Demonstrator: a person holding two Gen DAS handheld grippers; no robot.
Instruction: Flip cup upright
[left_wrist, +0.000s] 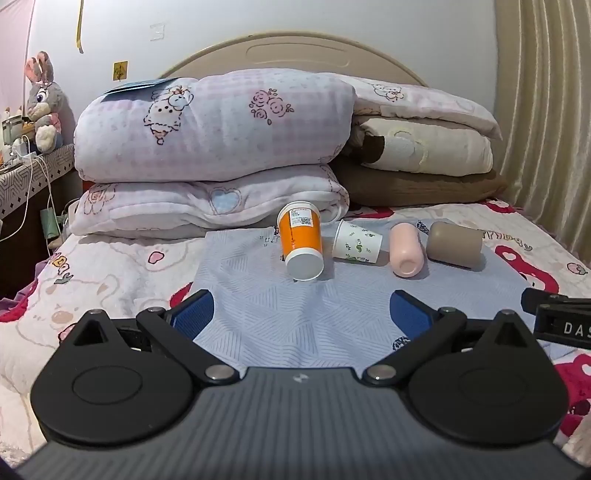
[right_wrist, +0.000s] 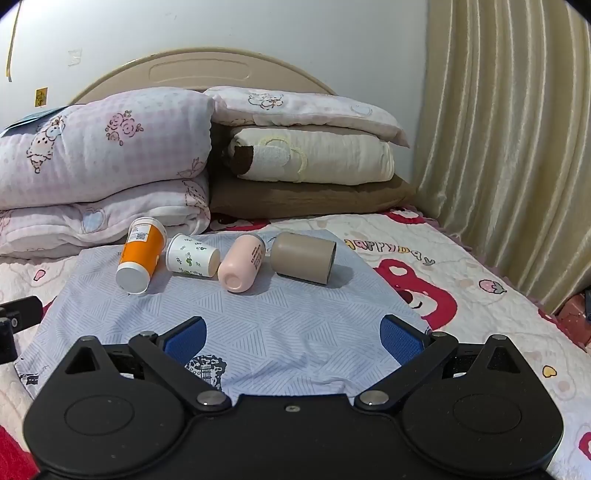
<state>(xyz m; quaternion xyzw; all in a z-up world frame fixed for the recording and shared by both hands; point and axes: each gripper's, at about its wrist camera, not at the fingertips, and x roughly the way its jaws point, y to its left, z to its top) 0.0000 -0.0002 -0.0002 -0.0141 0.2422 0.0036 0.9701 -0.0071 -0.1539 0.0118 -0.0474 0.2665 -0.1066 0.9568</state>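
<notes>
Several cups lie on their sides in a row on a pale blue cloth (left_wrist: 266, 310) (right_wrist: 280, 332) on the bed: an orange cup (left_wrist: 300, 240) (right_wrist: 141, 254), a white leaf-print paper cup (left_wrist: 356, 243) (right_wrist: 192, 256), a pink cup (left_wrist: 407, 249) (right_wrist: 242, 263) and a taupe cup (left_wrist: 454, 243) (right_wrist: 303, 257). My left gripper (left_wrist: 302, 314) is open and empty, short of the orange cup. My right gripper (right_wrist: 293, 339) is open and empty, short of the pink cup. The right gripper also shows at the left wrist view's right edge (left_wrist: 561, 317).
Folded quilts (left_wrist: 214, 147) (right_wrist: 103, 166) and stacked pillows (left_wrist: 424, 155) (right_wrist: 310, 162) lie right behind the cups against the headboard (left_wrist: 295, 55). A curtain (right_wrist: 509, 147) hangs on the right. A side shelf with a plush rabbit (left_wrist: 42, 103) and cables stands left.
</notes>
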